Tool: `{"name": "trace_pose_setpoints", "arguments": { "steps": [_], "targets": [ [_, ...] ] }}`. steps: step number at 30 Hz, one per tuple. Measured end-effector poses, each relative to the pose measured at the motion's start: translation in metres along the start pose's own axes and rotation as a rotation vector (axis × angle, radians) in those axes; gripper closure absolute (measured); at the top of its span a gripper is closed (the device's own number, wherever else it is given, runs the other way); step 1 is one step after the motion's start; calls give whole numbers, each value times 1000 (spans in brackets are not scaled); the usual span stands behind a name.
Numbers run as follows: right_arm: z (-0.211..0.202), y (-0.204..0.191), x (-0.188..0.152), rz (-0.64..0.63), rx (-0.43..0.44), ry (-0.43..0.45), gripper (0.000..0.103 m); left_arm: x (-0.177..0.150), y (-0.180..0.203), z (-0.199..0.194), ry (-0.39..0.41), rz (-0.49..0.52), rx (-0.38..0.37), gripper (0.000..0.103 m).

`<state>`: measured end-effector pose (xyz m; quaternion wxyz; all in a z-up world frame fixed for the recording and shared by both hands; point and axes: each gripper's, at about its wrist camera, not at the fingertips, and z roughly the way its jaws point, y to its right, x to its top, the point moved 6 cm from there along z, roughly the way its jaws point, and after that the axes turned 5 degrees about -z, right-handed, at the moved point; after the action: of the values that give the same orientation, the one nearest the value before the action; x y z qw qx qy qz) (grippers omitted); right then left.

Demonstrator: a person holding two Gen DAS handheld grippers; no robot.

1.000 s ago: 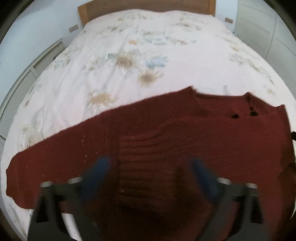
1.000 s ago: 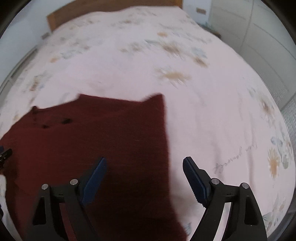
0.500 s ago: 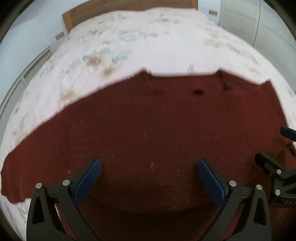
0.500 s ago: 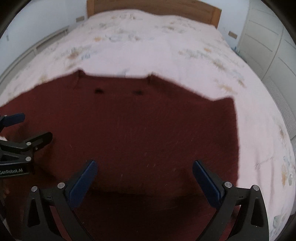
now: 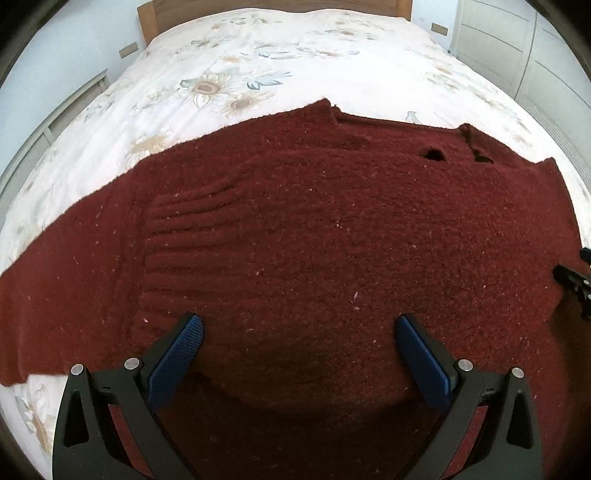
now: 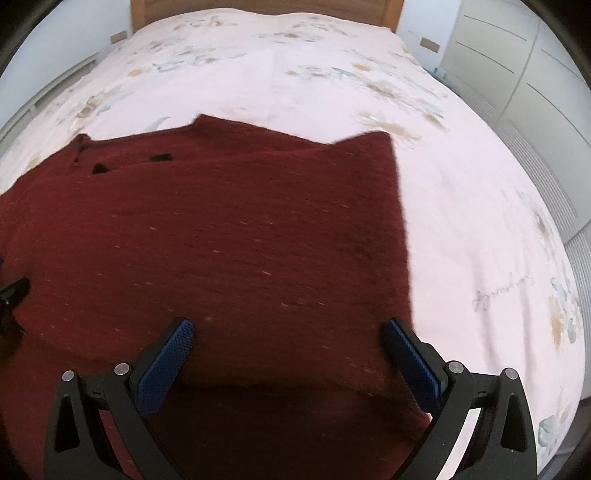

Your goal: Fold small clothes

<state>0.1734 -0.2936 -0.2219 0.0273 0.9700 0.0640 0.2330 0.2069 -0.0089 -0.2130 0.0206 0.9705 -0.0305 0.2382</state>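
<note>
Two grippers, L (image 5: 299,334) and R (image 6: 288,334), jaws wide apart, nothing clamped. Item: sweater (image 5: 332,240), flat across bed (image 5: 277,55) foot edge, one sleeve toward bed's left edge. Risks: you pinch top layer only, so fold drags crooked; thick knit slips from pads; hem bunches if hands lift unevenly.

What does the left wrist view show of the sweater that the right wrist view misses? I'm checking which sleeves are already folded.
Left wrist only: a long sleeve spread flat leftward, and ribbed knit. Right wrist only: the sweater's straight right edge with bare bedspread beyond, no sleeve sticking out. Both: the dark red sweater, its neckline, the wooden headboard, and an open hand-held gripper above the cloth.
</note>
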Motion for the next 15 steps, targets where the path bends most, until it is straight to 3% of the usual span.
{"name": "trace_pose_setpoints", "arguments": {
  "steps": [9,15],
  "targets": [
    [-8,-5,4,-5,22,-2,0,-2,-9,-17,12,0,-44,1],
    [-43,-9,-10,14,76,20,0,-13,-50,-52,5,-168,-71,1]
  ]
}}
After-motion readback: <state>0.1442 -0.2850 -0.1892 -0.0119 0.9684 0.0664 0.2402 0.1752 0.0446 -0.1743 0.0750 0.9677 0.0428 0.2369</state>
